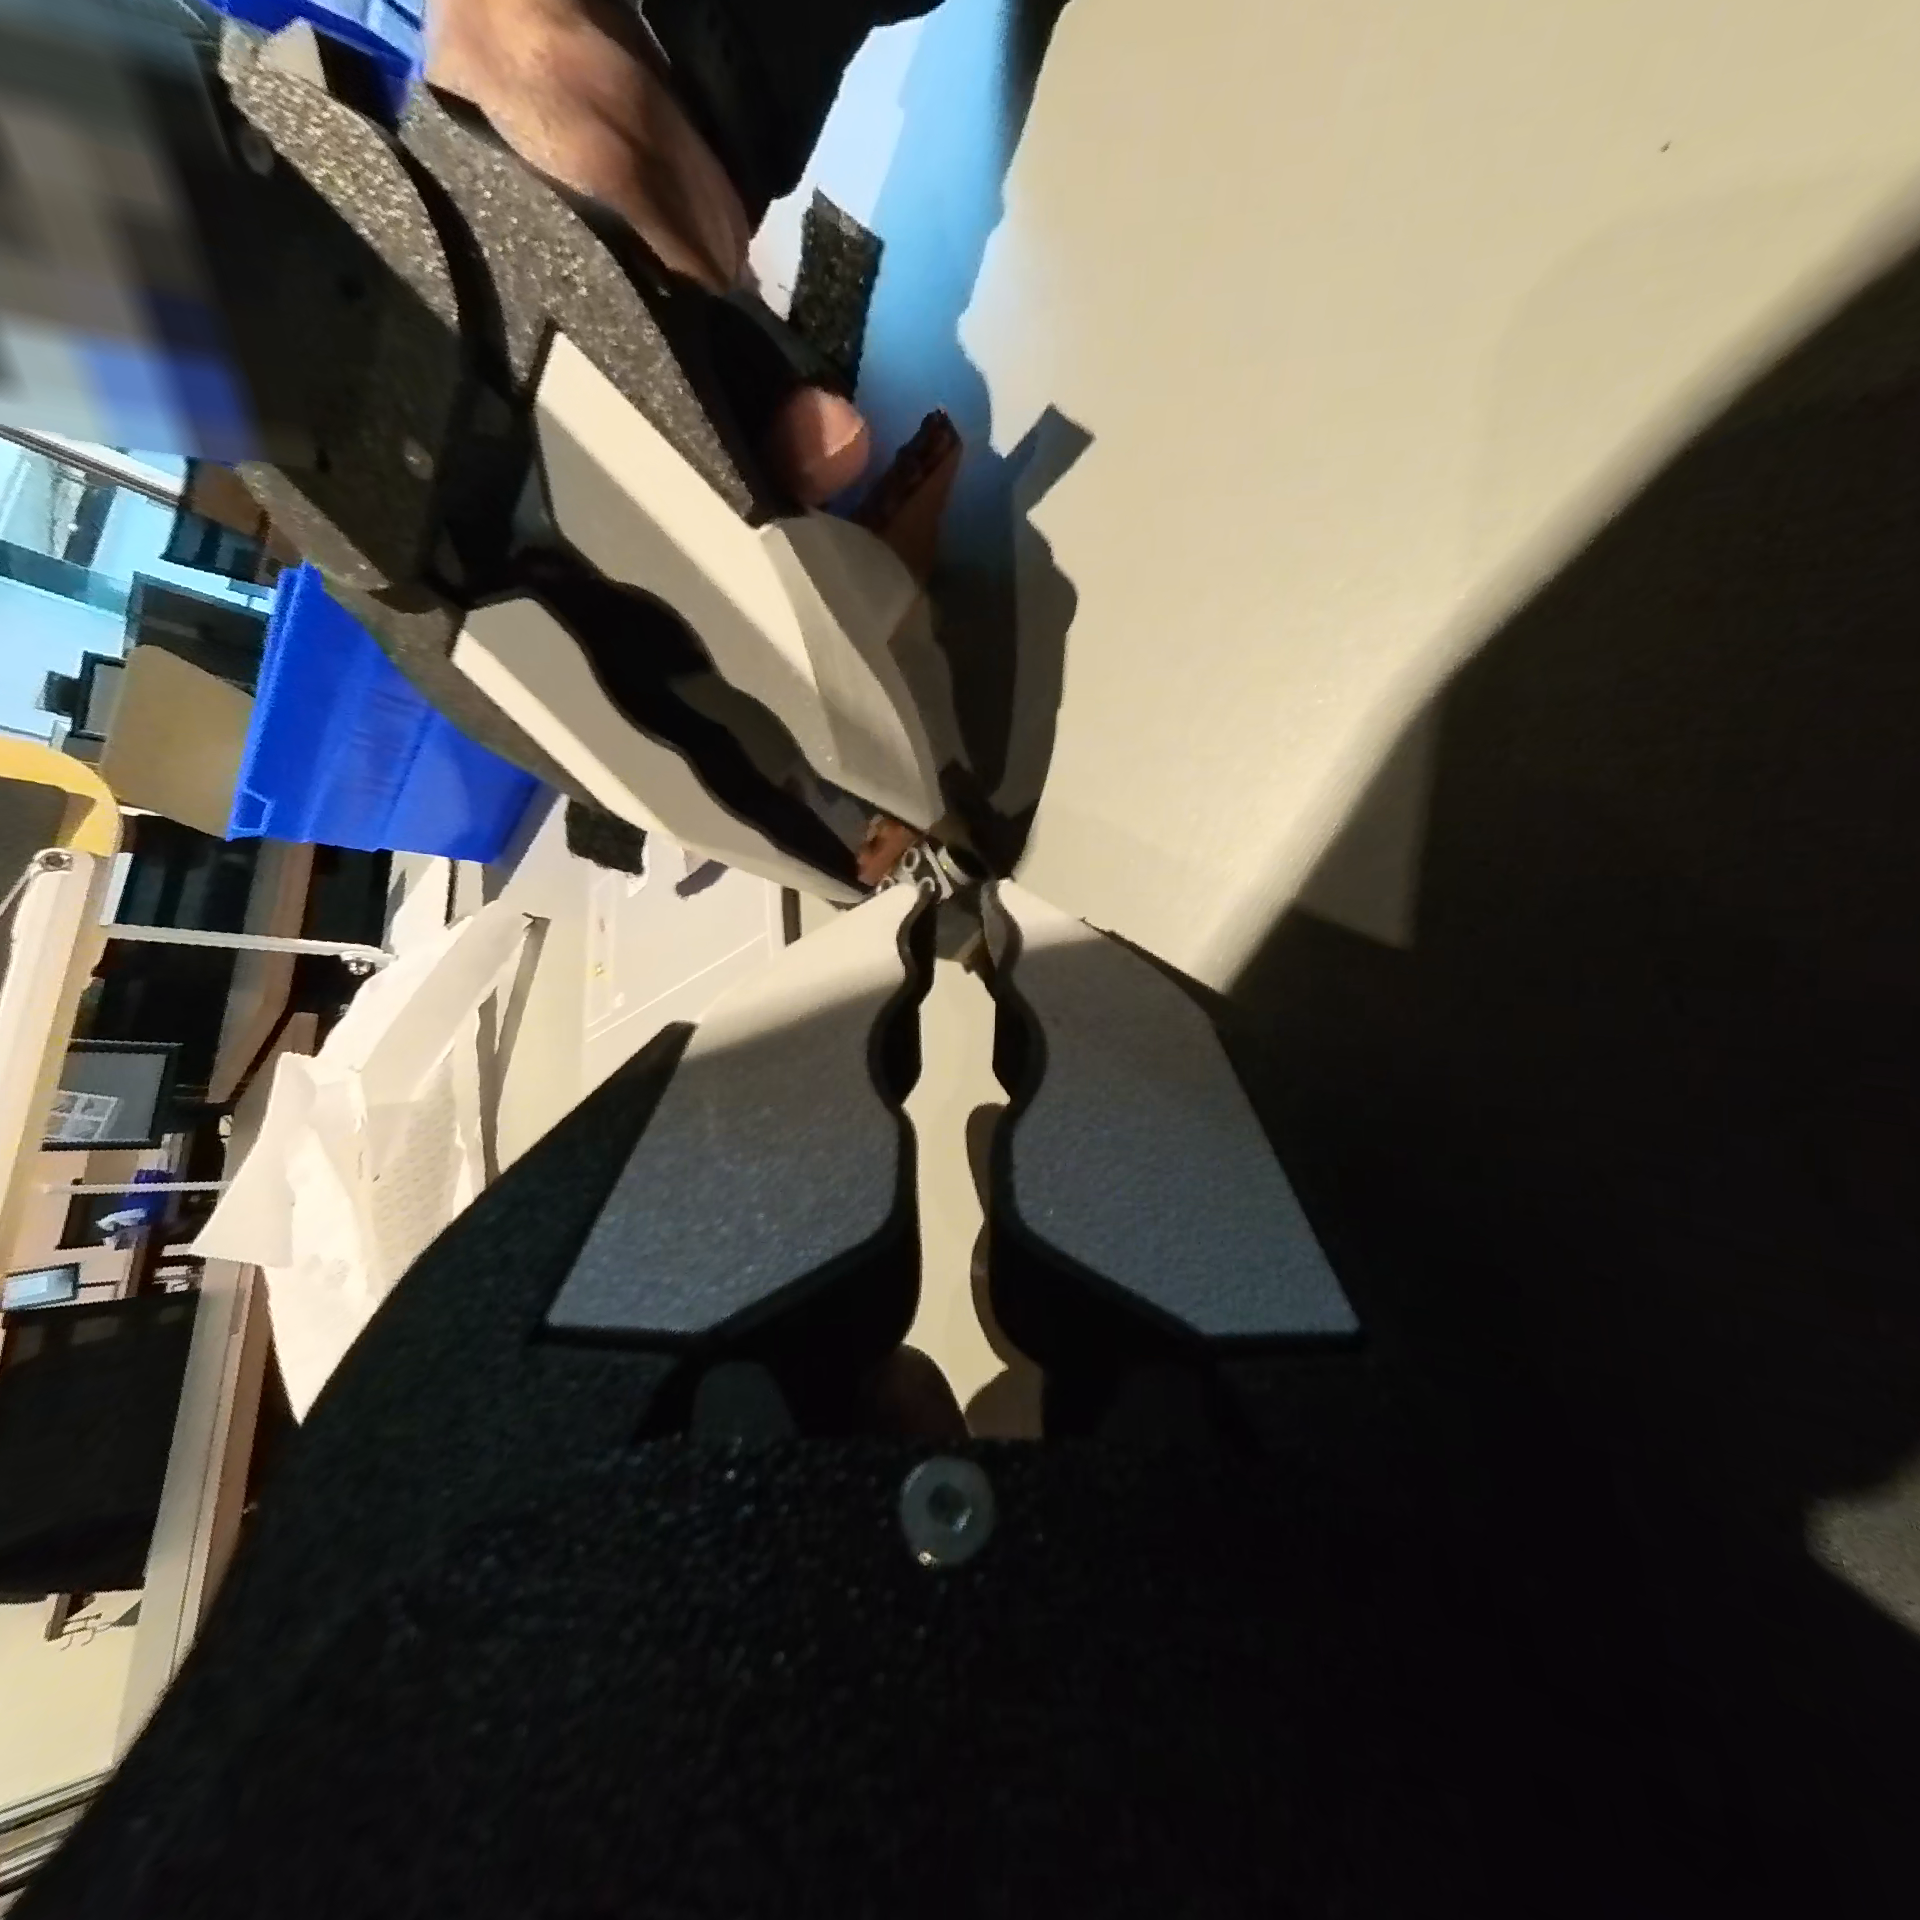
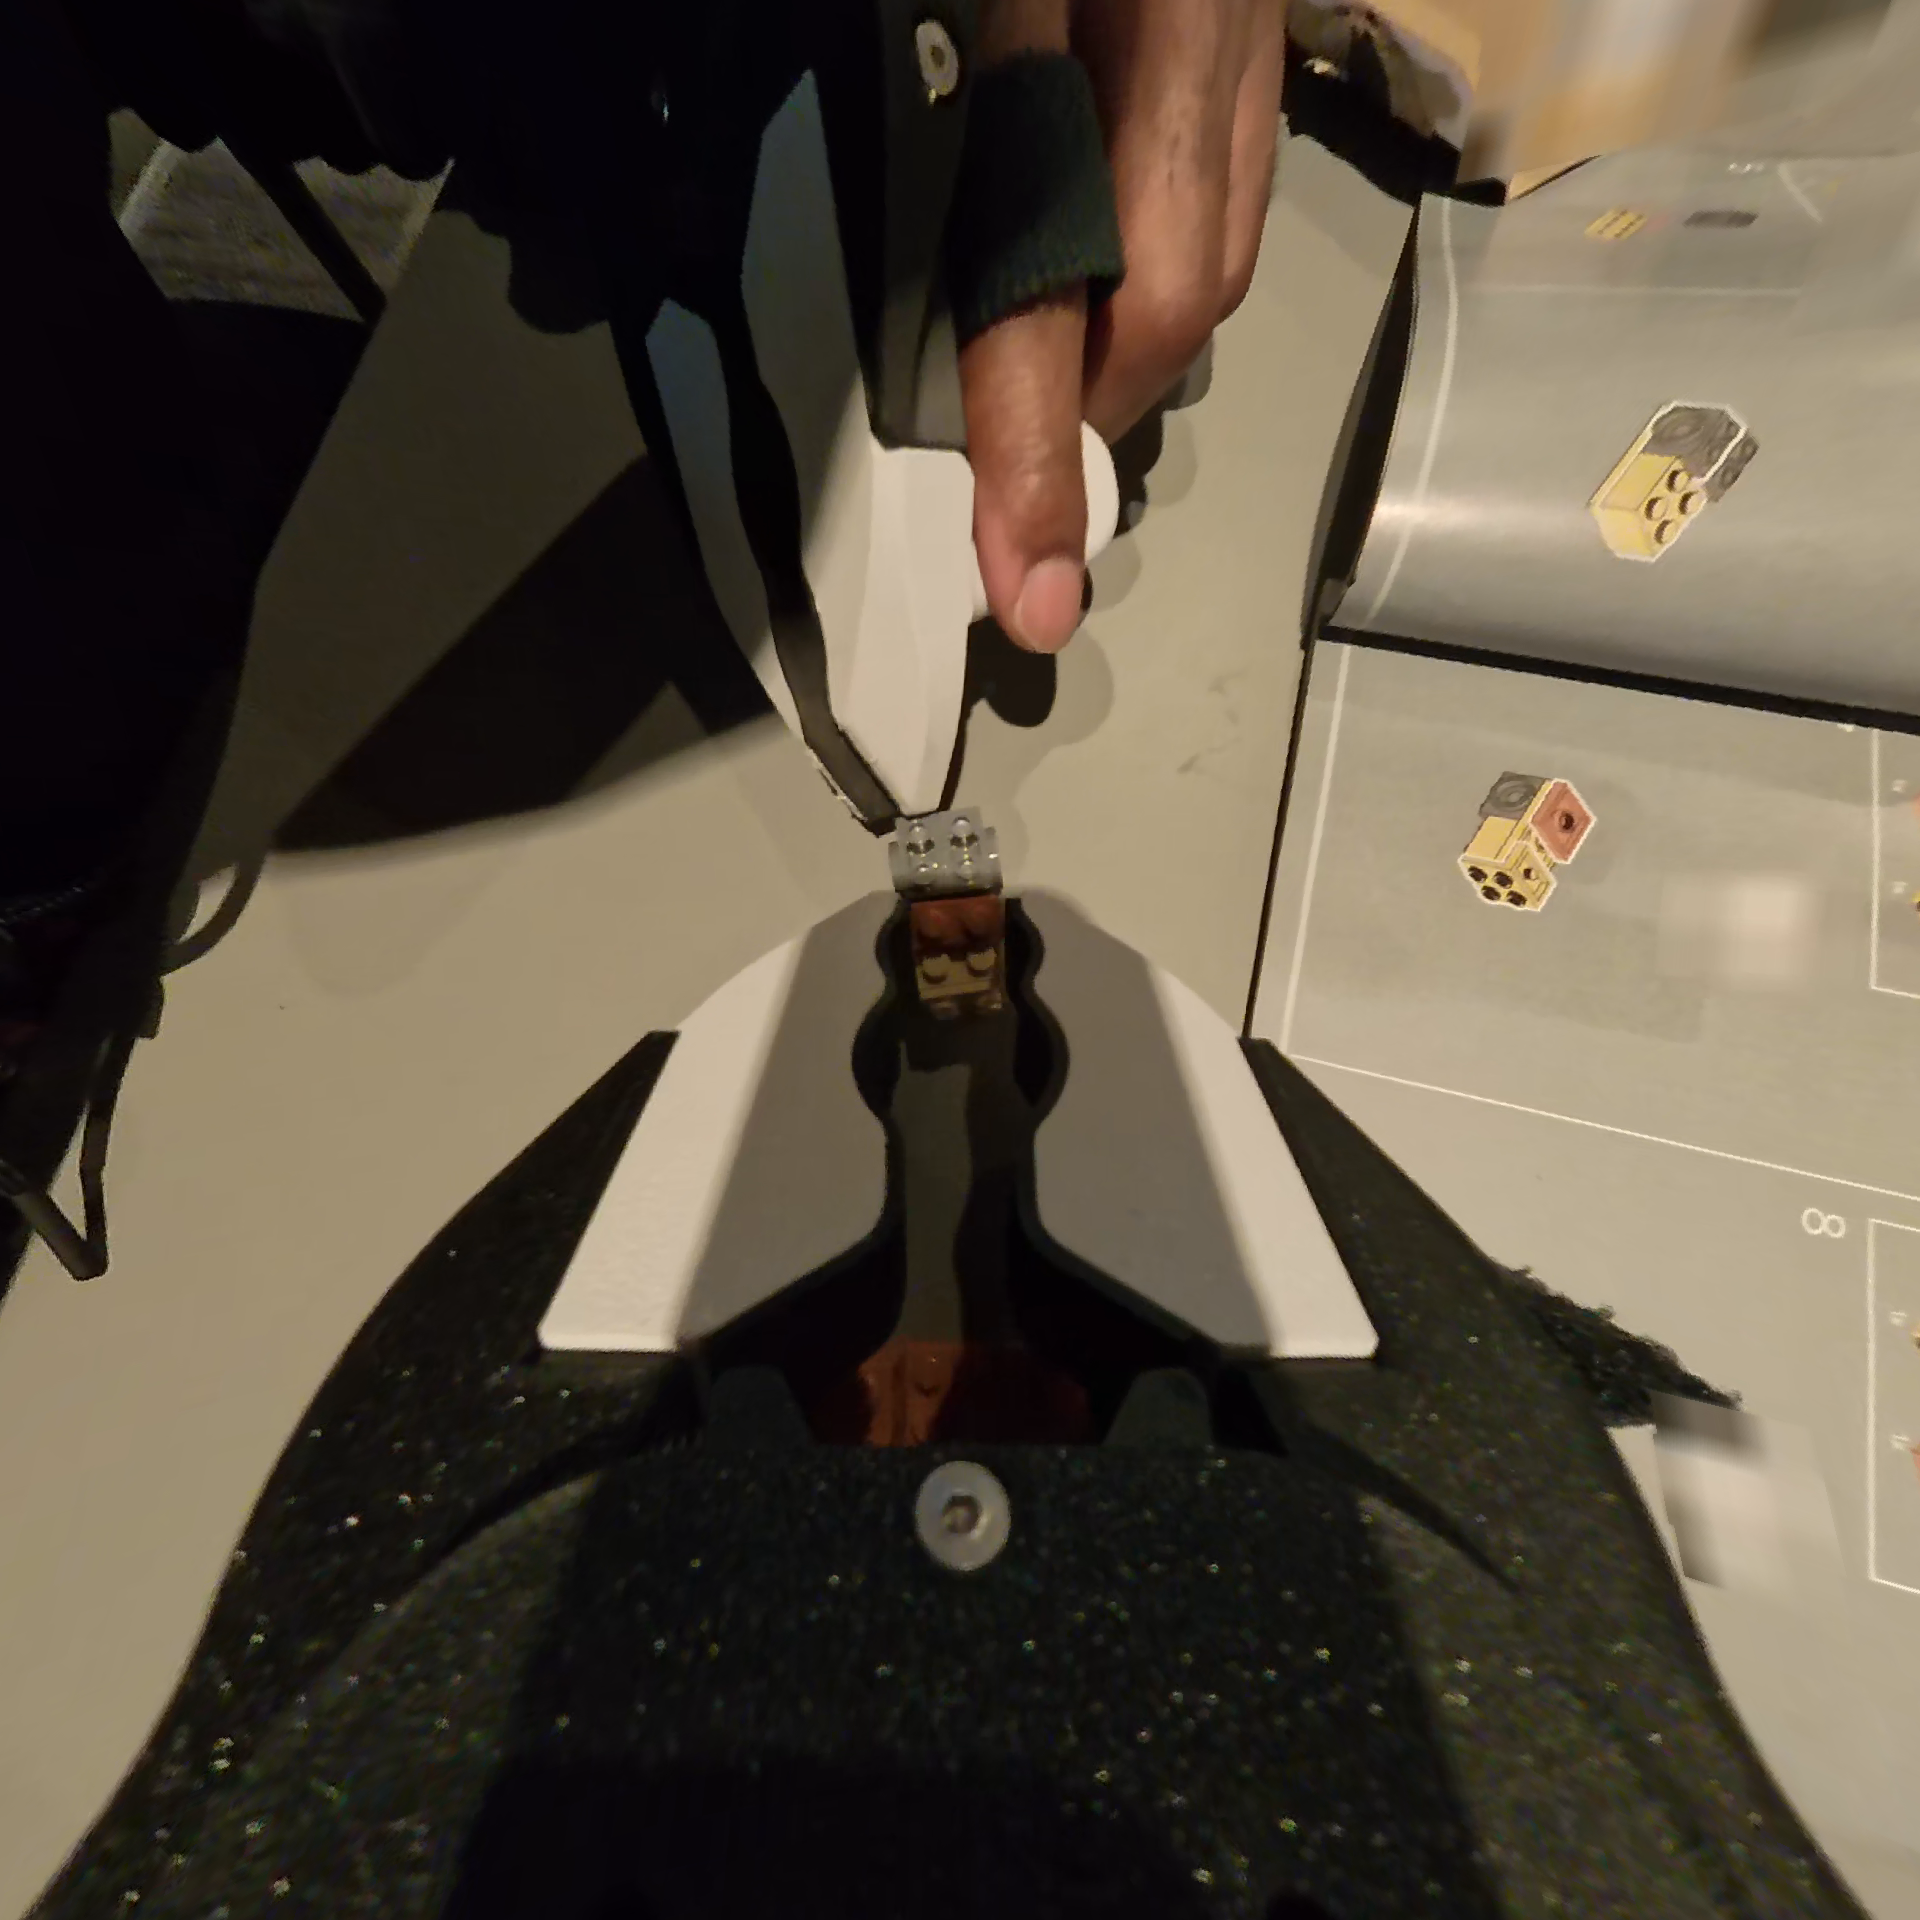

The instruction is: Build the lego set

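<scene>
I see a pale grey table (image 2: 520, 935) under warm light, blue plastic bins (image 1: 353, 717) behind it, and bright windows (image 1: 62, 499) further back.

Left wrist view rolled sideways, tabletop (image 1: 1351, 364) at 2 o'clock, right wrist view steeply downward, both close on grey brick (image 2: 948, 854), (image 1: 928, 864)

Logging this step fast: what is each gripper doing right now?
Left gripper: shut on the grey brick.
Right gripper: shut on the brown-and-tan brick stack.
</scene>
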Available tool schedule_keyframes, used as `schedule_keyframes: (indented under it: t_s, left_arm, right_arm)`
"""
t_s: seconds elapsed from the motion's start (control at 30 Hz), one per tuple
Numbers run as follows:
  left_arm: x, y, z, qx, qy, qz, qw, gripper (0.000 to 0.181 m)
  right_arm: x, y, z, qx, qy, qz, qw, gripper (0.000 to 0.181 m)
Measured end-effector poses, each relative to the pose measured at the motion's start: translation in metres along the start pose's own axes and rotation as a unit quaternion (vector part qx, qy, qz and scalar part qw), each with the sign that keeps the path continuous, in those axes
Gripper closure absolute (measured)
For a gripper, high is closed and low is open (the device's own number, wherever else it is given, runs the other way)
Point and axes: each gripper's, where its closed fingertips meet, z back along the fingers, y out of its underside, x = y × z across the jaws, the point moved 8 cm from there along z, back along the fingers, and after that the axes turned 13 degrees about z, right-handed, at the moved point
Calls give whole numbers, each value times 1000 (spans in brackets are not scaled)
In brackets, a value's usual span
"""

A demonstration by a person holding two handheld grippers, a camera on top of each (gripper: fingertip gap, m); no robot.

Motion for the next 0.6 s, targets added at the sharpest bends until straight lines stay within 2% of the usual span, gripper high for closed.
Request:
schedule_keyframes:
  t_s: [0.6]
  left_arm:
    - [0, 0, -2, 0, -1, -2, 1000, 174]
  right_arm:
    - [4, -5, -2, 21, -6, 18, 1000, 161]
